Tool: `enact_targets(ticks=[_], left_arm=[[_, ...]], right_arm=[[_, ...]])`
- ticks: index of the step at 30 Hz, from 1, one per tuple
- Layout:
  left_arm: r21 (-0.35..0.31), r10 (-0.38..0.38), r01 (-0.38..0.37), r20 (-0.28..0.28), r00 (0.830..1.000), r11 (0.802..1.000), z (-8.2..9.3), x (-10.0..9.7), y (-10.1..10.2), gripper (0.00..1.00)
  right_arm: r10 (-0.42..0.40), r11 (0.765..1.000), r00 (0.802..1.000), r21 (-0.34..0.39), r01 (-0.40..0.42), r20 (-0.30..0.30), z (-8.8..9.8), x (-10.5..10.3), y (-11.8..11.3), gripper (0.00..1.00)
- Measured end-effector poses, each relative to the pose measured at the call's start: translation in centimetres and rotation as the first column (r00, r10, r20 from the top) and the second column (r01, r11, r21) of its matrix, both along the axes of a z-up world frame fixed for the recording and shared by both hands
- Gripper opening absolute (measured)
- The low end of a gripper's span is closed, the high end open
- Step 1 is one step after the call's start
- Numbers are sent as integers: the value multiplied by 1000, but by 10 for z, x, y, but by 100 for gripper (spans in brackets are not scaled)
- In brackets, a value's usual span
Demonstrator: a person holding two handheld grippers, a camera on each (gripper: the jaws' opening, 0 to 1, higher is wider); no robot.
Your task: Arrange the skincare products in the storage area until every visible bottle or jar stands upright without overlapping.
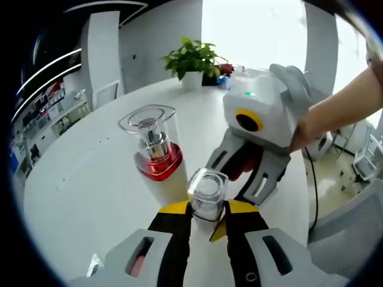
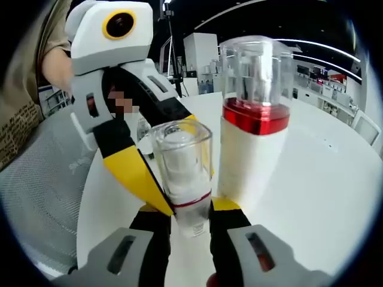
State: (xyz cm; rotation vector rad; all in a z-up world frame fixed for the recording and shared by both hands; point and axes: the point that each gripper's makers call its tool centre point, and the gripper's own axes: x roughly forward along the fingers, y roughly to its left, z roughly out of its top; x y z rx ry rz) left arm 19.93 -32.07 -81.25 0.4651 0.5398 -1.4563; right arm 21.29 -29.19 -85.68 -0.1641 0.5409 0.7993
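Note:
A small bottle with a clear cap stands upright between my left gripper's yellow-tipped jaws, which are shut on its lower body. My right gripper comes in from the right, opposite the left one. In the right gripper view its jaws also press against the same small bottle near the base. One yellow finger of the left gripper slants down to that bottle. Just beside it a taller white bottle with a red band and a clear cap stands upright on the table.
The round white table stretches away, with a potted plant at its far edge. A person's hand holds the right gripper. A grey mesh chair stands at the table's edge. Shelves line the room behind.

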Motion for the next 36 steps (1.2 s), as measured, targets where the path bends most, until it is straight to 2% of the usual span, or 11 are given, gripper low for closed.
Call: enact_targets(ticks=[11,19,28,36], left_arm=[[19,-33,33,14,999,999,-3,0,3,19],[22,-49,49,14,999,999,-4,0,3,21],[24,-47,47,10,999,999,-3,0,5,30],[22,-33,32,5,999,999,4,0,13,39]], right_arm=[[-50,999,999,7,50,20,-1,4,1,24],[-84,996,996,25,84,0,-4,3,0,27],[-105,994,994,33,106,-24,-2,-1,-4,33],[-144,989,988,27,146,-46,3,-10,-7,44]])
